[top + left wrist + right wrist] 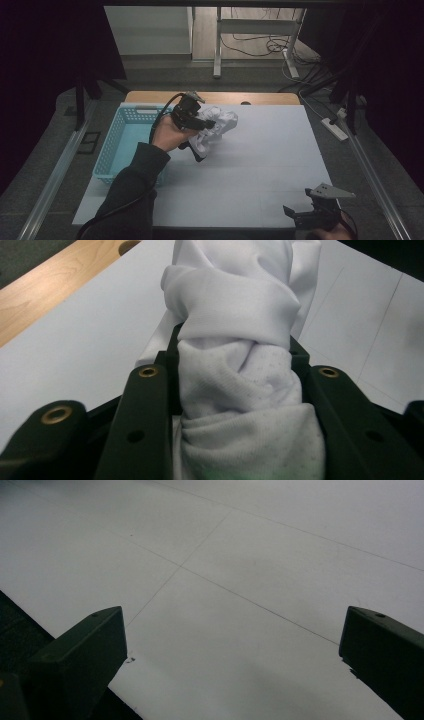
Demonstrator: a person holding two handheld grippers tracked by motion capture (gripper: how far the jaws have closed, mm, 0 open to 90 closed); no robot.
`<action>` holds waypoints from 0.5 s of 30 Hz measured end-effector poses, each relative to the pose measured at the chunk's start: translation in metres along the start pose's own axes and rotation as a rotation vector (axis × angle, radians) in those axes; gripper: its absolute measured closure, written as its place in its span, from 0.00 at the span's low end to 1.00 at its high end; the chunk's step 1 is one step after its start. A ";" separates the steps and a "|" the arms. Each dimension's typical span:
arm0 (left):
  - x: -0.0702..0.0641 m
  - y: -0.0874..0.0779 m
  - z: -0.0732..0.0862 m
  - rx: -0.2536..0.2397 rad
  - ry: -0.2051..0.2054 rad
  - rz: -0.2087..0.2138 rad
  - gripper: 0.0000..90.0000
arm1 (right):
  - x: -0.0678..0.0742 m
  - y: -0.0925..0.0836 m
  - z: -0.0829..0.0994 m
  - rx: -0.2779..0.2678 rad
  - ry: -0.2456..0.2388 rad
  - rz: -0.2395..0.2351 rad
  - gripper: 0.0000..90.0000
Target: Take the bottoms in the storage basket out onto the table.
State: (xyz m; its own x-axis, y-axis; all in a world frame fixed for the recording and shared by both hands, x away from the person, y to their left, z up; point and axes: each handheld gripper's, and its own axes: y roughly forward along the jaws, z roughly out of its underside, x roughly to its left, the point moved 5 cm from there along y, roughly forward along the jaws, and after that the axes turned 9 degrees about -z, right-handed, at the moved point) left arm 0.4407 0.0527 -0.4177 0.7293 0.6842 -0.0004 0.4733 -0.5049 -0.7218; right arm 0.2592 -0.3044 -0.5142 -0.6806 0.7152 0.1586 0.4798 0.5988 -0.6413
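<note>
My left gripper (204, 124) is clamped on a bunched white cloth (216, 131), a crumpled garment of some kind, though I cannot tell which. In the left gripper view the cloth (240, 380) sits squeezed between both black jaws, twisted into a thick roll that bulges above them and spills out ahead over the white table cover (90, 340). From the high view, the bundle hangs at the tip of my left gripper, over the far left part of the white table cover (260, 165), just beside the right rim of the light blue plastic basket (116, 145); whether its lower folds touch the surface I cannot tell. My left hand (167, 135) grips the handle from below. My right gripper (300, 214) rests at the near right edge of the table, well apart from the cloth, its jaws spread wide with nothing but bare white surface (240, 570) between them.
</note>
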 end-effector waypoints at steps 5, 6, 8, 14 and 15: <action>-0.003 0.007 0.000 0.003 0.005 0.006 0.68 | 0.000 0.000 0.000 0.000 0.000 -0.001 0.00; -0.003 0.010 0.000 0.003 0.006 0.006 0.68 | 0.000 0.000 0.000 0.000 0.000 -0.001 0.00; -0.005 0.013 -0.001 0.003 0.007 0.007 0.68 | 0.000 0.000 0.000 0.000 -0.001 -0.001 0.00; -0.008 0.025 0.000 0.006 0.007 0.012 0.68 | 0.000 0.000 0.000 0.001 -0.002 -0.002 0.00; -0.009 0.027 0.001 0.008 0.007 0.012 0.68 | 0.000 0.000 0.000 0.001 -0.002 -0.002 0.00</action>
State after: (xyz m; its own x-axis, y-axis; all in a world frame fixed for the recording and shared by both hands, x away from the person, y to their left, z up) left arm 0.4466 0.0337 -0.4374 0.7383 0.6745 -0.0045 0.4607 -0.5091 -0.7270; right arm 0.2591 -0.3042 -0.5143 -0.6828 0.7133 0.1579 0.4779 0.5996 -0.6419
